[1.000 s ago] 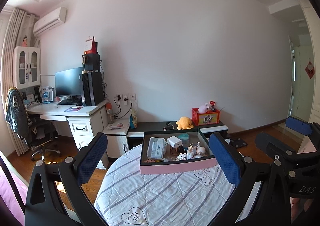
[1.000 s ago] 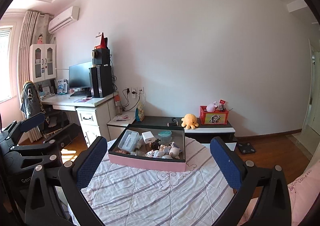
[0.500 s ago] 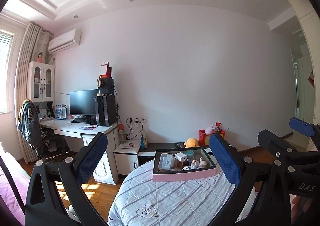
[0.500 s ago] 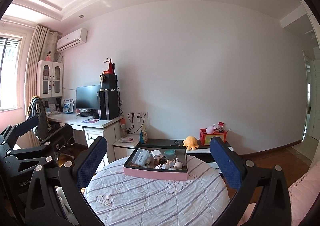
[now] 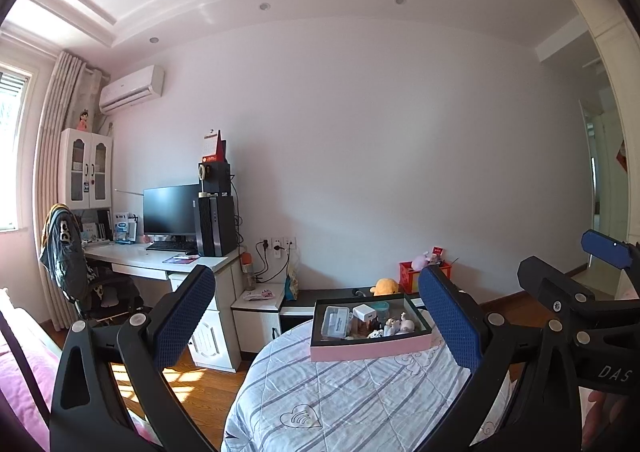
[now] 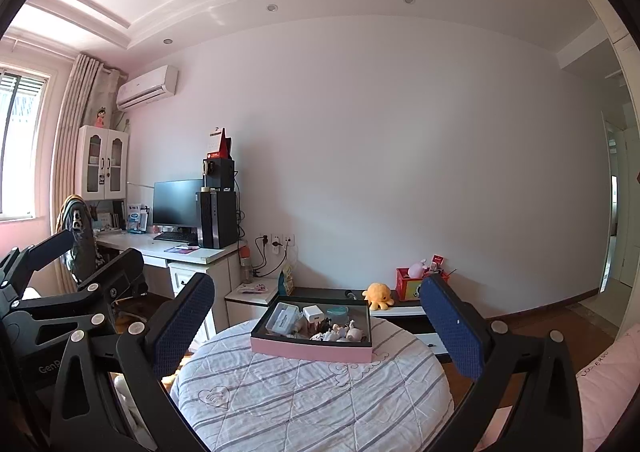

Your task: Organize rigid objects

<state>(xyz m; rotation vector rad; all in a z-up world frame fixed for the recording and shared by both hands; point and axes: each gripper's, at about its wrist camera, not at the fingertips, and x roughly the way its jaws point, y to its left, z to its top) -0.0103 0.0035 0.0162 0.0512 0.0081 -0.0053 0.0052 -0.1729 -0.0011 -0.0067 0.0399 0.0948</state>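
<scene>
From where I sit, both tools hang high and well back from the work, aimed more at the far wall than at the table. Starting at the left, my left gripper (image 5: pixel 316 326) has its jaws spread wide with nothing between the blue pads; the same holds for my right gripper (image 6: pixel 316 326), also spread and empty, riding just to the right of the other. Between them and farther off stands the round table (image 6: pixel 288 404) under its striped quilted cover, and on its far part sits the pink-sided tray (image 6: pixel 310 350). The rigid objects lie inside it: a clear plastic case (image 6: pixel 283 318) at the tray's left, a white charger block (image 6: pixel 313 313) just right of it, a teal dish (image 6: pixel 338 311) beyond, and a cluster of small figurines (image 6: pixel 338 331) toward the near right, too small for me to tell apart. The cloth around the tray shows no loose pieces. I judge this fits two stages equally: the pieces gathered in the tray and the sorting over, or the tray waiting with its contents jumbled and due for arranging. I cannot settle which. Any further handling would call for bringing a gripper down and forward a long way, pitched toward the tray, since neither is within reach of it now.
</scene>
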